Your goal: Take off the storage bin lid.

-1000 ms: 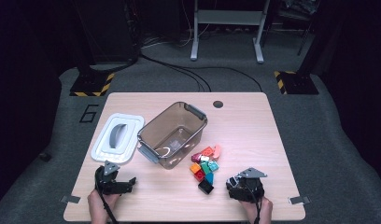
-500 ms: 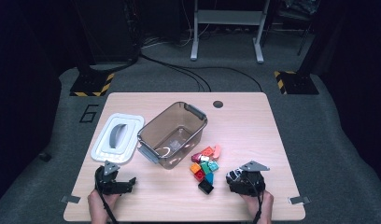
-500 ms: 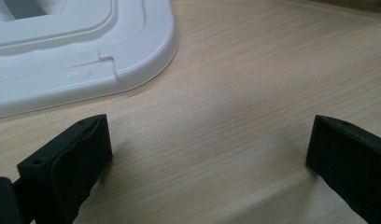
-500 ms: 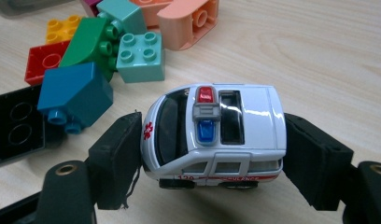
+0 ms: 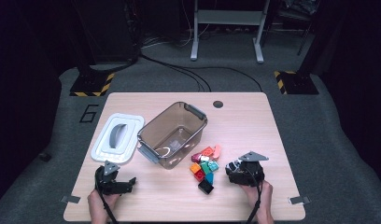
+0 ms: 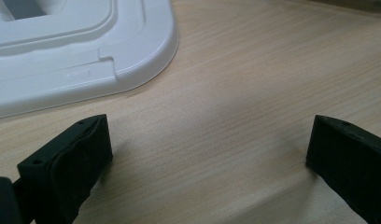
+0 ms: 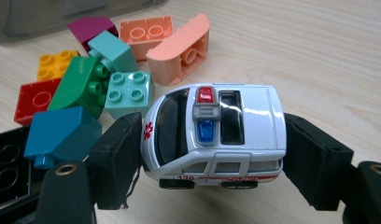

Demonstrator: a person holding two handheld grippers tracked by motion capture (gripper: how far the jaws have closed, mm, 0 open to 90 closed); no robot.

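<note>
Right gripper [image 7: 212,149] clamped on a white toy ambulance [image 7: 214,133] beside coloured blocks [image 7: 93,79], left gripper [image 6: 207,158] spread wide over bare counter [image 6: 254,70], white lid [image 6: 76,60] just beyond

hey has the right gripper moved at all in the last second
Yes. The right gripper has edged left, closer to the black brick in the high view.

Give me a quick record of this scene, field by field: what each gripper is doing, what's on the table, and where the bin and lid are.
right gripper: jaws on both ends of the toy ambulance, which stands on the table
left gripper: open, empty, near the white lid
bin: clear brown, open, beside the lid
blocks: loose coloured pile between bin and right gripper
</note>
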